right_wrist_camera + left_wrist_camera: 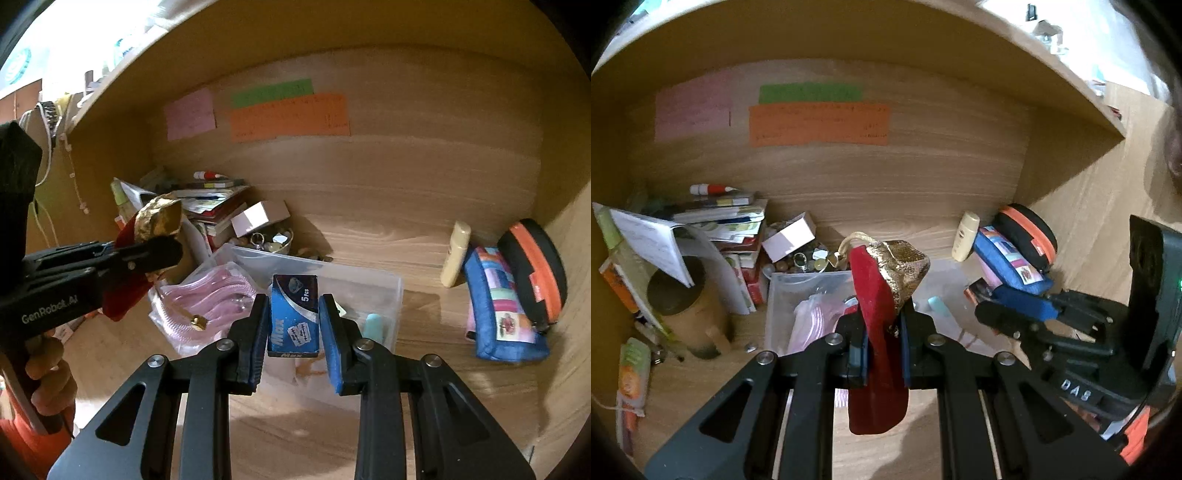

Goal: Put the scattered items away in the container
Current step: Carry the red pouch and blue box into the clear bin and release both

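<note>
left gripper point(882, 350): jaws closed on a red-and-gold pouch point(882, 295), held above the clear plastic container point(775, 291). right gripper point(293, 328): jaws narrowed around a small blue box point(294, 314), held over the same container point(391, 295). a pink packet point(210, 299) lies inside at 10 o'clock. a patchwork pouch point(498, 306) rests on the desk point(424, 332) at 3 o'clock; books point(214, 199) stand at 11 o'clock.

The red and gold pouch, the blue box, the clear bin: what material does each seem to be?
Red and gold pouch: soft cloth, matte red with shiny metallic gold; it droops and creases. Blue box: probably printed glossy cardboard, with sharp folded edges. Clear bin: translucent plastic, likely rigid; contents show through.
</note>
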A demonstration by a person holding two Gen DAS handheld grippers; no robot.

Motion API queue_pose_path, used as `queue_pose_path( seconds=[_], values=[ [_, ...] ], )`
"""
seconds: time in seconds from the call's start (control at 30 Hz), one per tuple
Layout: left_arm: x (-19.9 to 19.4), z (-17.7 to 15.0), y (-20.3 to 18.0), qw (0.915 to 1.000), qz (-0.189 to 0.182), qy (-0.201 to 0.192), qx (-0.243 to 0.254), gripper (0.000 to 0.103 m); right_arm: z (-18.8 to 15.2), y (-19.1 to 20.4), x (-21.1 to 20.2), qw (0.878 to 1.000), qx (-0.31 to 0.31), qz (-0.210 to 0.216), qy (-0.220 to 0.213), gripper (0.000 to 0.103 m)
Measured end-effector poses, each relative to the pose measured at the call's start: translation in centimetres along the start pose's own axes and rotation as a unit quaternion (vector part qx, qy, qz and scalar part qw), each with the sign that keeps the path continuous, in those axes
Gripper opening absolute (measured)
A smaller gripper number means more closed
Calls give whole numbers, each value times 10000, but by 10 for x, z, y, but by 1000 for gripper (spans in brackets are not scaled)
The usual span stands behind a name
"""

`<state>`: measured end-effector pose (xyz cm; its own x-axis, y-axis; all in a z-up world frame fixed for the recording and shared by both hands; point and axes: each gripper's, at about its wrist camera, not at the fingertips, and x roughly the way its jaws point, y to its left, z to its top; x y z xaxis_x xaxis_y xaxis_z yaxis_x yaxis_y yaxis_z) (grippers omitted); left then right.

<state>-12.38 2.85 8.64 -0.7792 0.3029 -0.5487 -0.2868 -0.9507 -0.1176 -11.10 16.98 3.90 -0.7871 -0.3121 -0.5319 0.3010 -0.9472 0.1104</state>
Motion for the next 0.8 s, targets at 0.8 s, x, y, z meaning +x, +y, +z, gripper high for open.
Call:
queue_pose_path(
  seconds=[0.8],
  values=[
    [80, -15, 20, 9971, 30, 759, -23, 38, -15, -9, 74, 9959, -61, -750, 507, 28]
  ],
)
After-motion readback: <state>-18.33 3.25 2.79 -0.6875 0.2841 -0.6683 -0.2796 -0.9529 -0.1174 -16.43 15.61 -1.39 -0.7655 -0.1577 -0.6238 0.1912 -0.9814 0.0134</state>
